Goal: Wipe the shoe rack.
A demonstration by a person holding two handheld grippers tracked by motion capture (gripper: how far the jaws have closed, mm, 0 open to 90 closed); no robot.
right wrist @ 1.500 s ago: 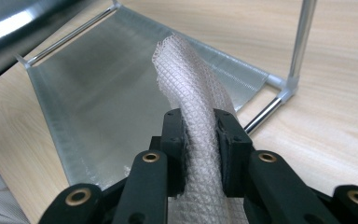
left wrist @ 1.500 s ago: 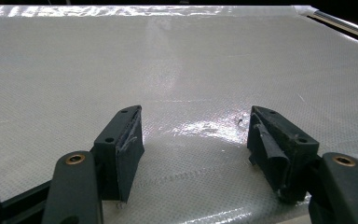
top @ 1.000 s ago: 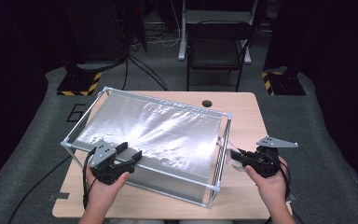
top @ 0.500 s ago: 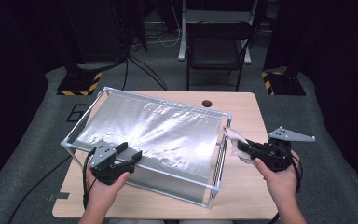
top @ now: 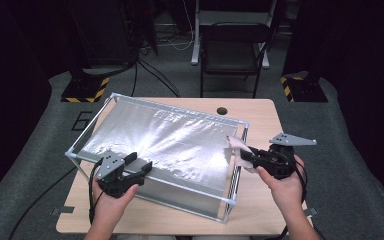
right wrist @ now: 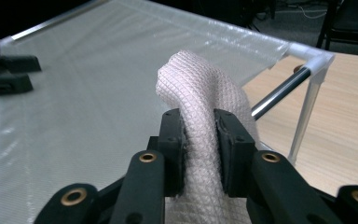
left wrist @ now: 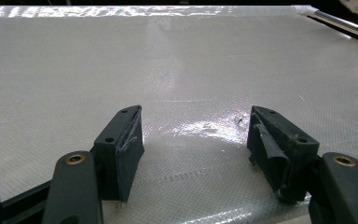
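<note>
Lifted since a second ago, the right gripper (top: 243, 155) now holds its pale cloth (top: 236, 148) up at the right-hand end of the frame box (top: 237, 175) rather than low beside it, and its jaws have just been opening a little, though the cloth is between them and still pinched. In the right gripper view that cloth (right wrist: 204, 93) is a soft, waffle-textured fabric with a fine grid weave, humped into a rounded fold above the black jaws that squeeze it from both sides. The box is a rectangular skeleton of thin metal rods joined by white plastic corner pieces, its top covered by a glossy, translucent woven sheet (top: 165, 140) that catches the light in bright streaks. The left gripper (top: 142, 167) has stayed where it was at the near left part of the box; its jaws stand wide apart over the sheet (left wrist: 177, 70), nothing between them, their dark pads frayed at the edges. The box sits askew on a light wooden counter (top: 265, 112) with a round cable hole.
</note>
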